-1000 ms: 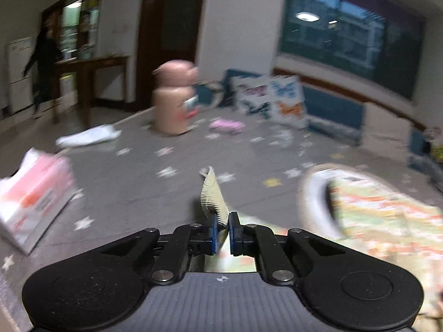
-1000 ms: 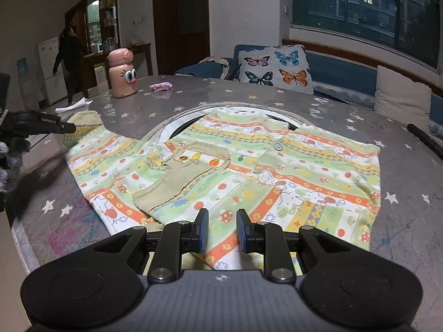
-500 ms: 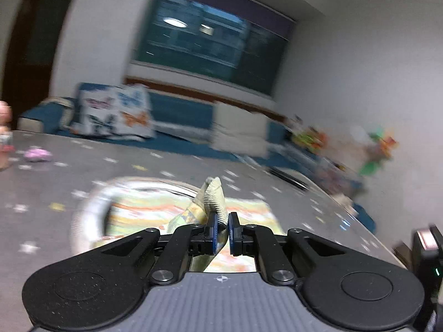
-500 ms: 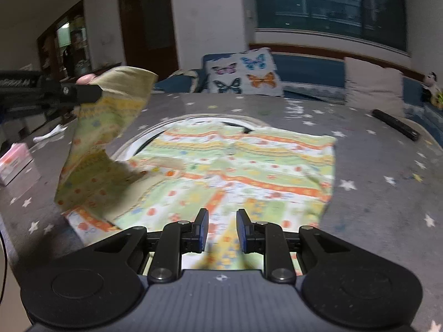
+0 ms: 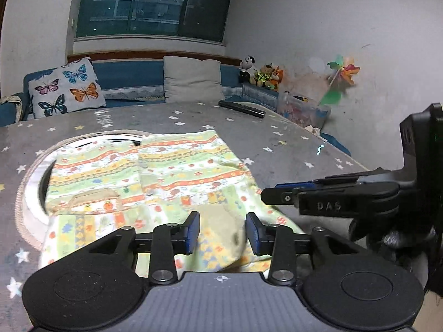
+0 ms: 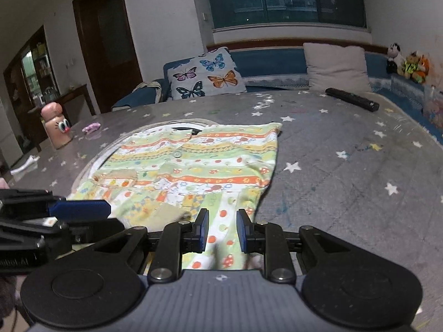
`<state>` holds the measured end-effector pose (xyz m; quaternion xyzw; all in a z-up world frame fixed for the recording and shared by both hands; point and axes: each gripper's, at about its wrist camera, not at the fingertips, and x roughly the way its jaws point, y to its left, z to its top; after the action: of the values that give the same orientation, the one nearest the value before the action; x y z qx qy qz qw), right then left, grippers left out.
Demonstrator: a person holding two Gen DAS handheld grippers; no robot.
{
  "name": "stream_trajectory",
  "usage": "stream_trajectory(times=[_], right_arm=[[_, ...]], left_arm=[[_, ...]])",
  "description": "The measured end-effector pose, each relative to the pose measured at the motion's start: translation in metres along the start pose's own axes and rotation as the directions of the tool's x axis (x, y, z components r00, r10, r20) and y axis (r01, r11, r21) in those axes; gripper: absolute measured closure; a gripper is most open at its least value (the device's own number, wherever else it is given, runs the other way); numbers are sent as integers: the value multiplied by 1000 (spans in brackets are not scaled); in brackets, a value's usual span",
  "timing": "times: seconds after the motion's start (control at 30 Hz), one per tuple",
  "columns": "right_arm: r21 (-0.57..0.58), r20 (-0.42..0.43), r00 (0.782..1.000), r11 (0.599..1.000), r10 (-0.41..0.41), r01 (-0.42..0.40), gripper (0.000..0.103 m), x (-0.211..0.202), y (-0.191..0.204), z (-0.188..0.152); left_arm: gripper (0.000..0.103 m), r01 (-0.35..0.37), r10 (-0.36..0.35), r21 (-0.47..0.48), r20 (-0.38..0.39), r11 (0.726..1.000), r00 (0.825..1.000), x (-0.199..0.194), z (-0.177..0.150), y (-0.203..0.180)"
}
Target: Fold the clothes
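Left gripper (image 5: 223, 232) has released the shirt's (image 5: 177, 171) folded-over sleeve.

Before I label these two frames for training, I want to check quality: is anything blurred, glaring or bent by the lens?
Left wrist view: the garment is sharp farther off but smeared just beyond the left gripper; the window reflects a ceiling lamp. Right wrist view: cloth near the right gripper is soft, and the table edge bows with the fisheye.

Dim indoor light; ceiling lamp reflected in window (image 5: 155, 5); fisheye-bent edges.
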<state>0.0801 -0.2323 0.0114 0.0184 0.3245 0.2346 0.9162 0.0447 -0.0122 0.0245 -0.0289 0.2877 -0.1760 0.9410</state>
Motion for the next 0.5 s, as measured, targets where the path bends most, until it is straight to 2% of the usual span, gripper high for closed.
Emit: stream_trajectory(times=[0.2,0.33,0.5], right_arm=[[1,-44,998,999,51,-51,82,13,14,-4],[1,-76,995,998,67,-67,81,26,24,-8],[15,-94,994,999,53,-52,81,35,30,-8]], left_arm=[[60,-120,121,-28,8,992,993,-22,-12,38],[60,-226,226,-56,-2,973,974,-39,-25,67],[59,-296,294,-95,-32,950,955,-50,-36,91]])
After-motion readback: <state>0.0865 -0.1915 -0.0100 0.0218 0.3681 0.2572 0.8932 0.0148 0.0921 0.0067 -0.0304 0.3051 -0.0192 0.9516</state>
